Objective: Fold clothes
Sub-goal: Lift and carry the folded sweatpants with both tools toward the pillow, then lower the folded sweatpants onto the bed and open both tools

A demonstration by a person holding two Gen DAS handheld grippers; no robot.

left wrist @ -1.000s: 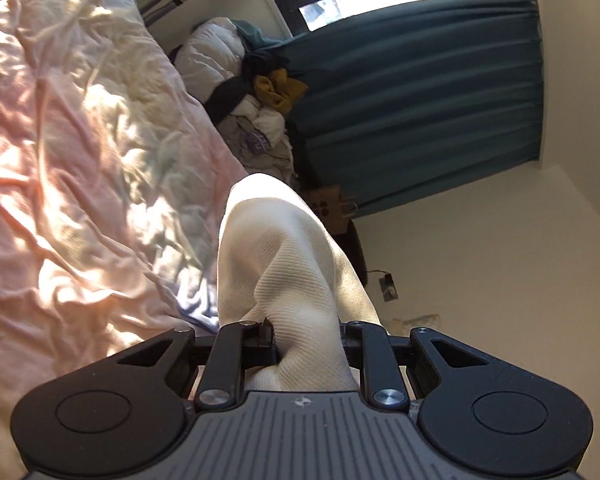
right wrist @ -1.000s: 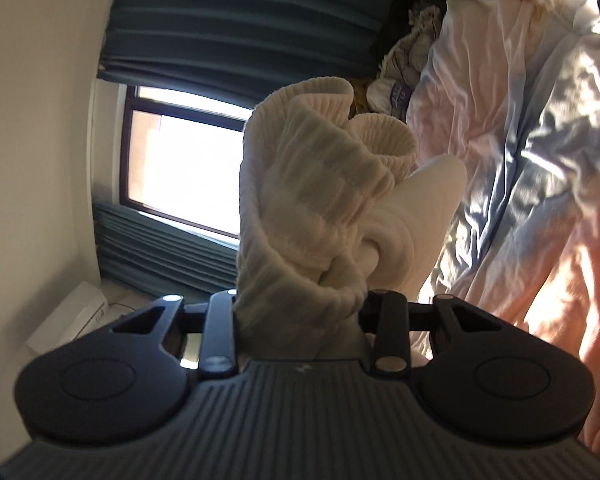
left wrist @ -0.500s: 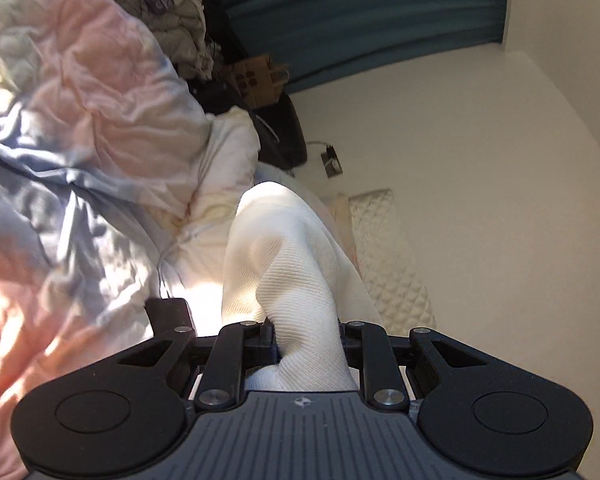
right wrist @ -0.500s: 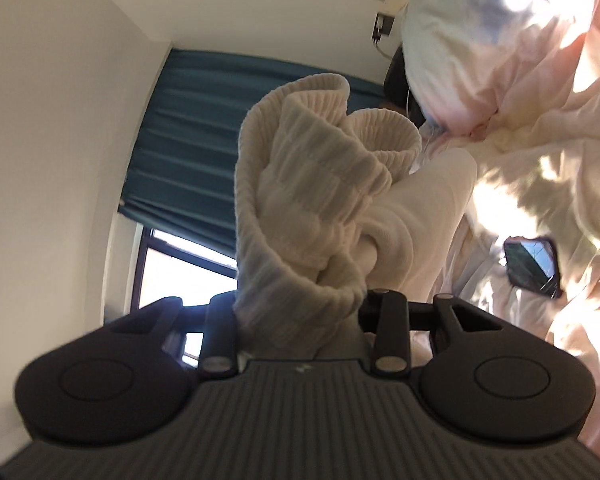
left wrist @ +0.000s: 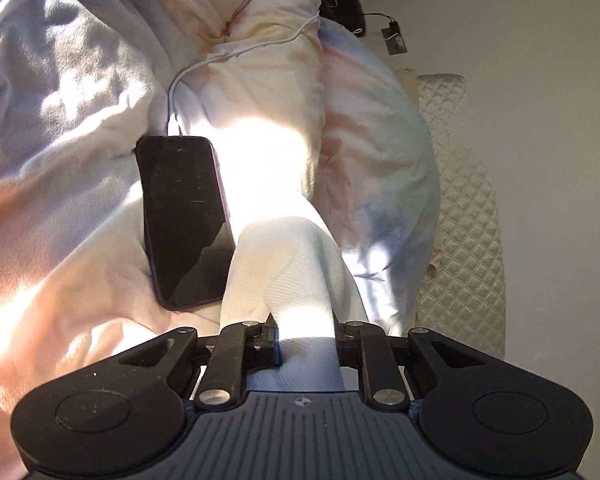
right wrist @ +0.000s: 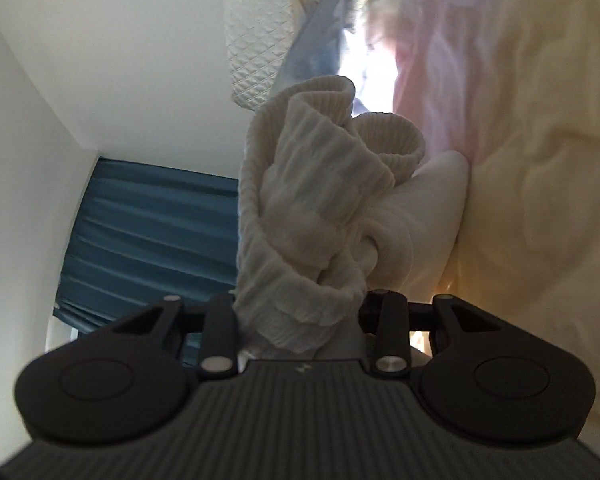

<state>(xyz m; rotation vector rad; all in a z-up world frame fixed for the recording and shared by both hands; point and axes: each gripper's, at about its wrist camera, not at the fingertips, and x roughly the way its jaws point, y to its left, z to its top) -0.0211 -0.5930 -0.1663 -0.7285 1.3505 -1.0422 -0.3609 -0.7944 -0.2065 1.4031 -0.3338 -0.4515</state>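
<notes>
A smooth white sock end (left wrist: 288, 264) sticks forward out of my left gripper (left wrist: 306, 320). Its jaws are closing, and they pinch the fabric between them. The sock hangs just above the rumpled duvet (left wrist: 60, 120), beside a black phone. In the right wrist view, a bunch of cream ribbed sock cuffs (right wrist: 312, 200) fills my right gripper (right wrist: 300, 308), which is shut on it. The cloth hides the fingertips of both grippers. The smooth part of the sock presses against the bedding (right wrist: 520, 160) on the right.
A black phone (left wrist: 184, 220) lies face up on the duvet, just left of the sock, with a white cable (left wrist: 236, 54) plugged in. A quilted mattress edge (left wrist: 460, 240) and a white wall run along the right. A teal curtain (right wrist: 152, 232) hangs behind the right gripper.
Both grippers have swung down from facing the window and curtain toward the bed. The phone now lies close under the left gripper. Both still hold the socks.
</notes>
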